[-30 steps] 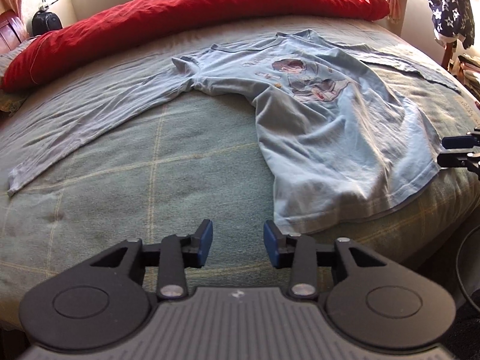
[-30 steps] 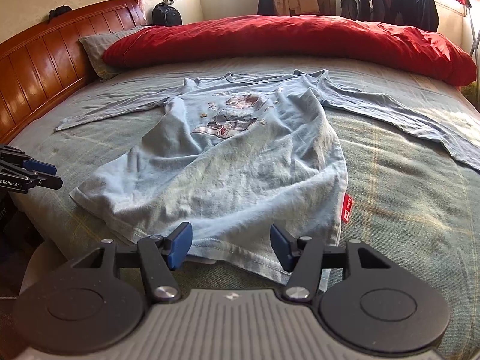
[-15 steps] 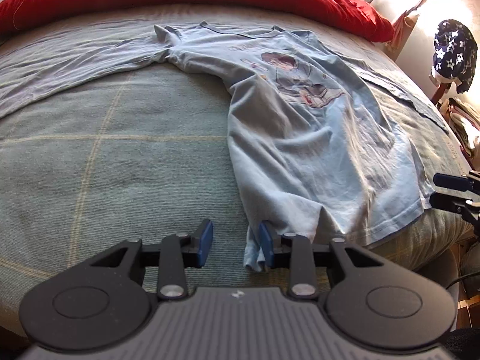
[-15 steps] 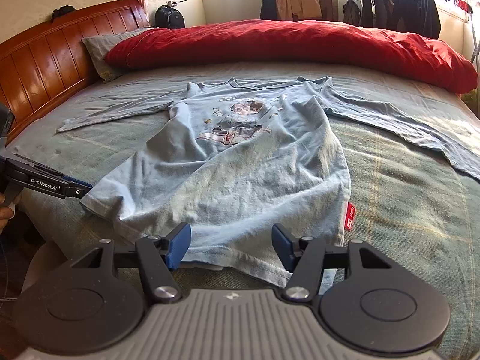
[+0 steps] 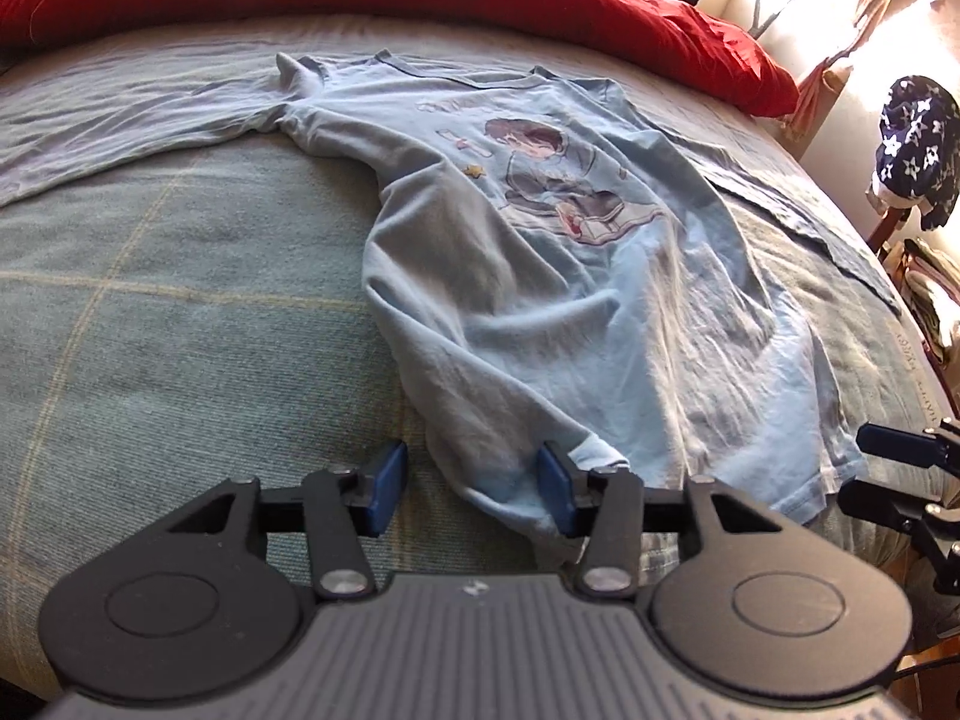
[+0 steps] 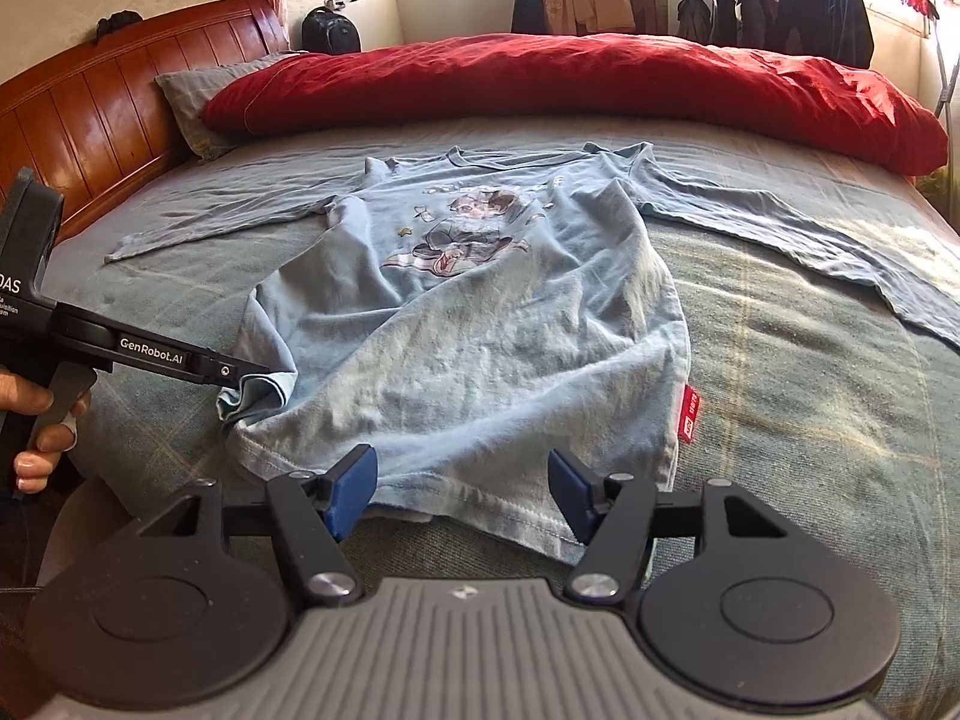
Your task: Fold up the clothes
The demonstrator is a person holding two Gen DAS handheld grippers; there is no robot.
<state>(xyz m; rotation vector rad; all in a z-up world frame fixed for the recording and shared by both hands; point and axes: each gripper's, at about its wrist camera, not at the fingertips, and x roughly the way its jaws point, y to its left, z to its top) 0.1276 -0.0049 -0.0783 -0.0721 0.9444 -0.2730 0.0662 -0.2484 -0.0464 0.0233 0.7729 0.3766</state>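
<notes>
Fold not started, as far as can be judged. Light blue long-sleeved shirt [image 6: 480, 324] lies face up on the bed [image 5: 180, 312], printed figure showing, collar toward the red duvet [image 6: 570, 84], both sleeves stretched out to the sides. No crease or fold is set yet; body fabric is rumpled, not smoothed. All folding steps remain: sleeves in, body doubled.

Left claw [image 5: 465, 489]: jaws opening, spread apart. The hem corner of the shirt sits between them, bunched up against the inner face of the pad on the picture's right; the other pad stands clear of the cloth, on bare bedcover. No pinch. From the right wrist view the same claw [image 6: 240, 372] has its tips at that lifted, curled corner.

Right claw [image 6: 462, 495]: jaws opening, spread wide, nothing pinched. The bottom hem lies between and just beyond the 2 pads, flat on the bed; the other hem corner, with the red side label [image 6: 689, 414], is just past the pad on the picture's right.

Judgement: both claws are placed at the hem, 1 per corner, ready for a first grab.
</notes>
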